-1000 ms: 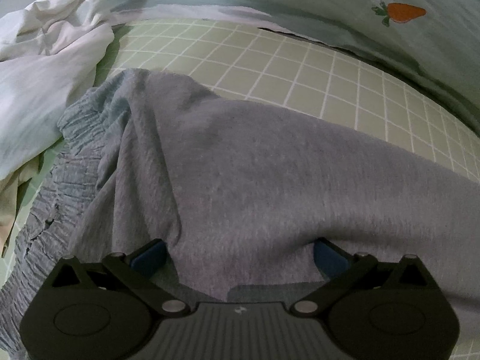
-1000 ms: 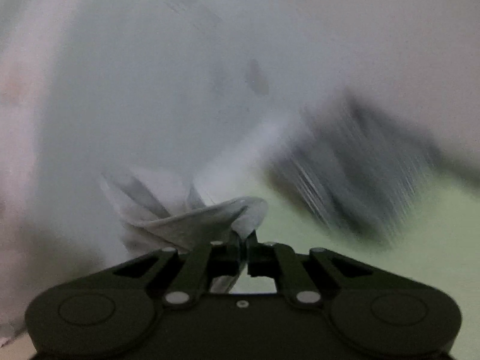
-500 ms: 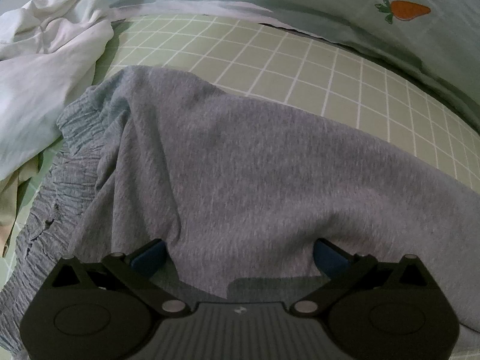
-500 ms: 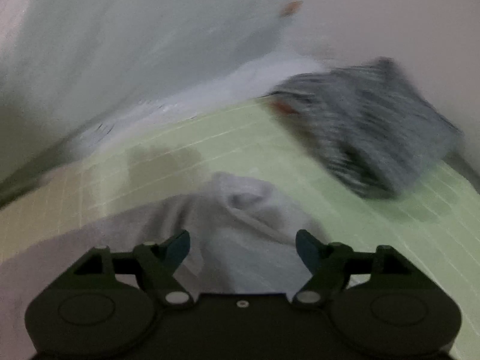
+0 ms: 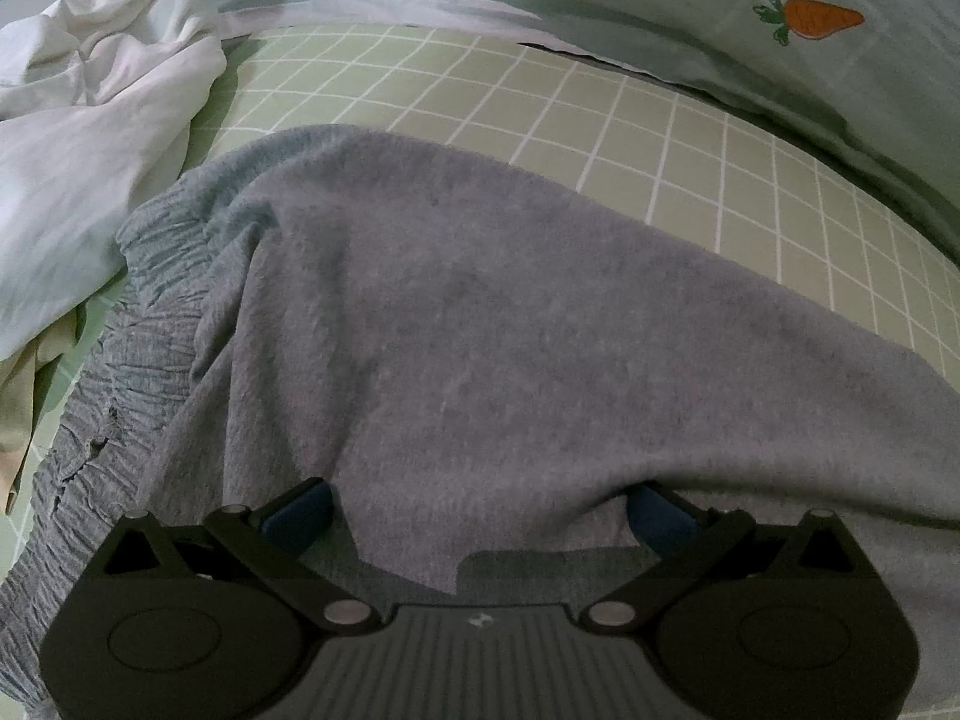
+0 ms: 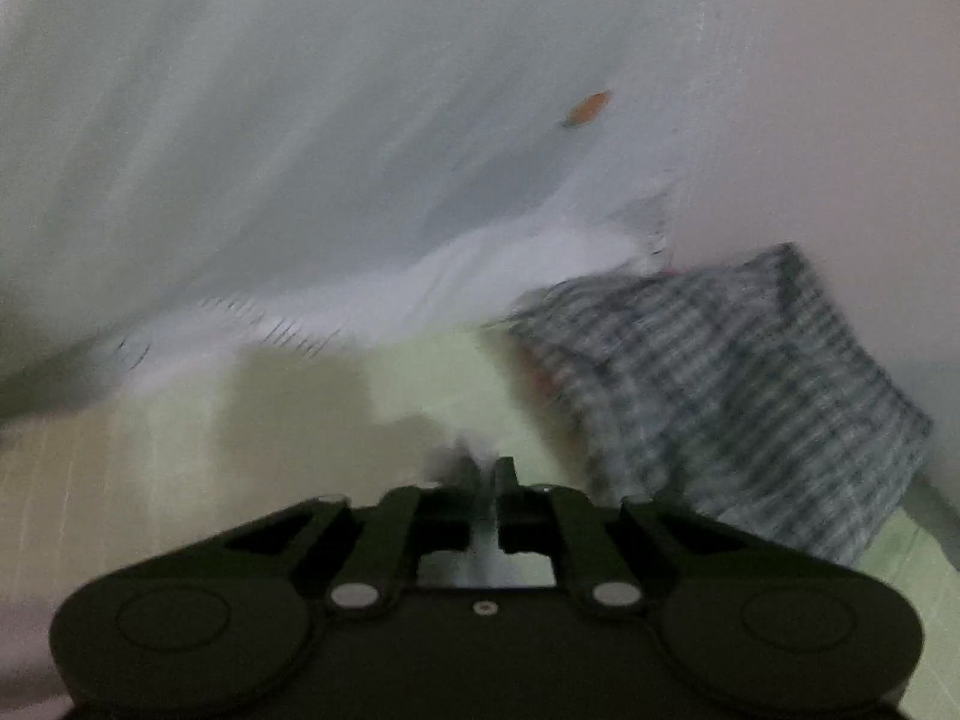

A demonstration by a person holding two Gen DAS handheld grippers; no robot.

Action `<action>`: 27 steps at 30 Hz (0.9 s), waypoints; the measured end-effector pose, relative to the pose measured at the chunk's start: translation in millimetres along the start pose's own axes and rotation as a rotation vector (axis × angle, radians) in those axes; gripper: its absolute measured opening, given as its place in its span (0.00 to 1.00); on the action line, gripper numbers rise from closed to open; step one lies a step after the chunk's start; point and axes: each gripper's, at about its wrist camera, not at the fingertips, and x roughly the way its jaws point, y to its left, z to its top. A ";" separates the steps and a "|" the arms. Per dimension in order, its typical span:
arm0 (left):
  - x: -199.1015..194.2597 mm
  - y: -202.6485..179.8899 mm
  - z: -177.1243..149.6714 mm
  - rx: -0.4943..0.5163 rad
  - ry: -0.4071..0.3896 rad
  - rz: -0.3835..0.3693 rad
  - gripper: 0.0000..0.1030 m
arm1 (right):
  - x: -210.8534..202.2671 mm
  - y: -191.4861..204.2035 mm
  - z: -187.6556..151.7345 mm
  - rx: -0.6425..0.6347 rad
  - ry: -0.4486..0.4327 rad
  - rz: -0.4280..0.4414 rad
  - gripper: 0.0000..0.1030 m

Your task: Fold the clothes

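A grey knit garment [image 5: 492, 324] with a gathered waistband [image 5: 120, 372] lies spread on the green checked bed sheet [image 5: 540, 96]. My left gripper [image 5: 480, 507] is open, its blue-padded fingers resting low on the grey fabric, which bulges between them. In the blurred right wrist view my right gripper [image 6: 487, 474] is shut, fingers together; a small pale scrap of cloth shows at the tips, but whether it is pinched is unclear. The grey garment is out of that view.
A crumpled white garment [image 5: 90, 120] lies at the left. A pale green quilt with a carrot print [image 5: 810, 18] runs along the back. In the right wrist view, a folded grey plaid garment [image 6: 732, 396] sits on the sheet at the right.
My right gripper opened over a pale grey cloth half a second ago and has now shut again, swinging fast. The left gripper has stayed open on the grey garment.
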 end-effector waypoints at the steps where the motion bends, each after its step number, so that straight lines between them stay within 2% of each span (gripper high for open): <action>1: 0.0 0.0 0.2 0.000 0.001 0.000 1.00 | 2.5 -5.2 3.9 0.012 0.006 -0.023 0.37; 3: 0.1 -0.1 0.7 0.001 0.002 0.000 1.00 | -12.2 -18.4 -0.7 0.056 -0.022 -0.014 0.47; 6: -0.7 -0.9 -1.0 -0.006 -0.005 0.004 1.00 | -37.3 -36.9 -25.3 0.179 0.026 -0.031 0.60; 9: -1.4 -2.1 -1.4 -0.014 -0.005 0.008 1.00 | -55.5 -52.2 -56.7 0.296 0.105 -0.043 0.67; 10: -1.2 -2.3 -0.7 -0.015 -0.002 0.009 1.00 | -60.1 -56.7 -68.4 0.333 0.137 -0.045 0.68; 15: -0.2 -2.7 3.4 -0.020 0.018 0.010 1.00 | -66.4 -50.4 -82.6 0.308 0.165 -0.036 0.67; 16: 0.1 -2.5 4.1 -0.022 0.023 0.011 1.00 | -67.5 -49.0 -85.1 0.302 0.170 -0.034 0.63; 17: 0.3 -2.2 4.6 -0.022 0.026 0.010 1.00 | -68.7 -47.6 -87.7 0.296 0.175 -0.032 0.41; 18: 0.8 -2.0 5.3 -0.023 0.030 0.010 1.00 | -69.9 -46.2 -90.3 0.289 0.180 -0.030 0.06; 20: 0.8 -1.5 6.7 -0.024 0.040 0.009 1.00 | -72.2 -43.5 -95.5 0.277 0.190 -0.026 0.02; 23: -2.2 0.1 8.5 -0.030 0.040 0.005 1.00 | -85.5 -57.2 -87.9 0.229 0.097 -0.138 0.02; 25: -6.1 0.2 10.4 -0.019 0.008 0.022 1.00 | -84.5 -74.4 -84.5 0.247 0.100 -0.206 0.02; 27: -9.3 -0.3 12.9 -0.001 -0.021 0.052 1.00 | -78.1 -86.0 -86.2 0.249 0.141 -0.267 0.02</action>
